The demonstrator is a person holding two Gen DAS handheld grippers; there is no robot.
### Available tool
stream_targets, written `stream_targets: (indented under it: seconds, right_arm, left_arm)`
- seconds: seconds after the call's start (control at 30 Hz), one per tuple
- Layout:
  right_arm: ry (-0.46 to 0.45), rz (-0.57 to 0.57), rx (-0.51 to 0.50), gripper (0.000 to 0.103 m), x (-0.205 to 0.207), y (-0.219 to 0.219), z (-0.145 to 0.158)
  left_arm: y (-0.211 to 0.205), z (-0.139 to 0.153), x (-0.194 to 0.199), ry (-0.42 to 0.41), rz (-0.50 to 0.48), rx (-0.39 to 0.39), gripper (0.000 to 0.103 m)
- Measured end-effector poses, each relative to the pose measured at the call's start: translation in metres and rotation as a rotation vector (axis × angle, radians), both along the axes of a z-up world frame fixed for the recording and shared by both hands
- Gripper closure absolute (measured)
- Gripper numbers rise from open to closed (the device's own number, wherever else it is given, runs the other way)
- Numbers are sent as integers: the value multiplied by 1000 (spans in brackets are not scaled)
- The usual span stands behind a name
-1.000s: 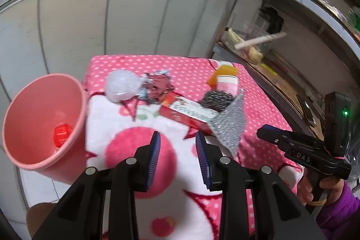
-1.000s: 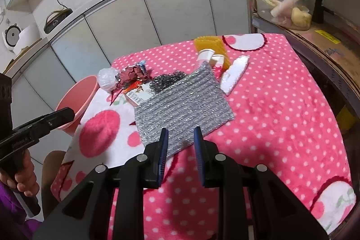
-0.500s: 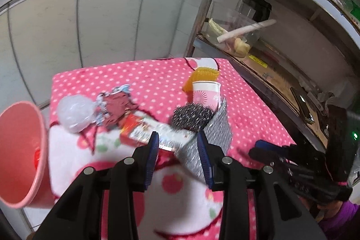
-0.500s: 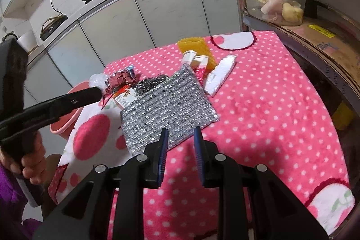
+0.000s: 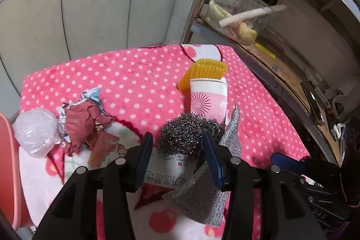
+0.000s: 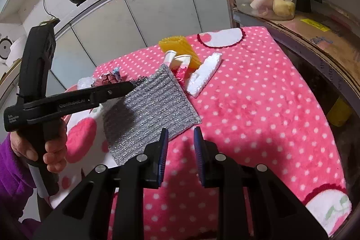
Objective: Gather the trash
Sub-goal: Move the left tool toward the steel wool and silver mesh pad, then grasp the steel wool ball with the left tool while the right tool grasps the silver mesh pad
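Observation:
My left gripper (image 5: 177, 156) hovers over the trash pile, its jaws opening. A steel wool ball (image 5: 189, 136) and a red and white packet (image 5: 166, 170) show in the gap between the fingers, and the pads press on neither. A silver cloth (image 5: 202, 195) lies under the right finger. A crumpled red wrapper (image 5: 85, 125) and a clear plastic wad (image 5: 36, 132) lie to the left. My right gripper (image 6: 180, 156) stands open over the near corner of the silver cloth (image 6: 153, 109), holding nothing. The left gripper (image 6: 126, 88) also reaches in from the left there.
A pink paper cup (image 5: 208, 100) and an orange scrubber (image 5: 204, 71) lie behind the steel wool. A white pad (image 6: 204, 75) rests beside them. The pink bin (image 5: 9, 172) stands off the table's left edge. A shelf (image 6: 315, 30) runs along the right.
My left gripper has swung right, away from the pink bin and over the steel wool and packet, and its jaws have widened. The right gripper has barely moved.

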State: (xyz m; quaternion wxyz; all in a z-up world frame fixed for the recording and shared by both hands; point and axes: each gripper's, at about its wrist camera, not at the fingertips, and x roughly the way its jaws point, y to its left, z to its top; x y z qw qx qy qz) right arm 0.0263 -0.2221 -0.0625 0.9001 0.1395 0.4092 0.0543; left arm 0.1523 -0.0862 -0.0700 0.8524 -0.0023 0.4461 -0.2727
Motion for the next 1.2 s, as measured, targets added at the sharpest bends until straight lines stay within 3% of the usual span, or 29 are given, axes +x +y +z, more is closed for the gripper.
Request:
stream_targets:
  seconds: [0.17, 0.3, 0.43, 0.9, 1.03, 1.2]
  right_arm:
    - [4, 2, 2, 79, 1, 0, -2]
    - [5, 1, 7, 79, 1, 1, -2]
    - [1, 4, 10, 79, 1, 3, 1]
    - [-12, 128, 29, 79, -7, 48, 12]
    - [-10, 176, 12, 63, -10, 69, 9]
    - [16, 213, -36, 62, -9, 85, 4]
  left_arm:
    - [-4, -4, 0, -6, -8, -12, 63]
    - [-2, -3, 0, -7, 7, -32, 80]
    - [3, 3, -6, -20, 12, -61, 85]
    - [51, 38, -33, -87, 81, -152, 86]
    - [68, 44, -40, -95, 109, -166, 86]
    - [90, 52, -55, -113, 132, -172, 86]
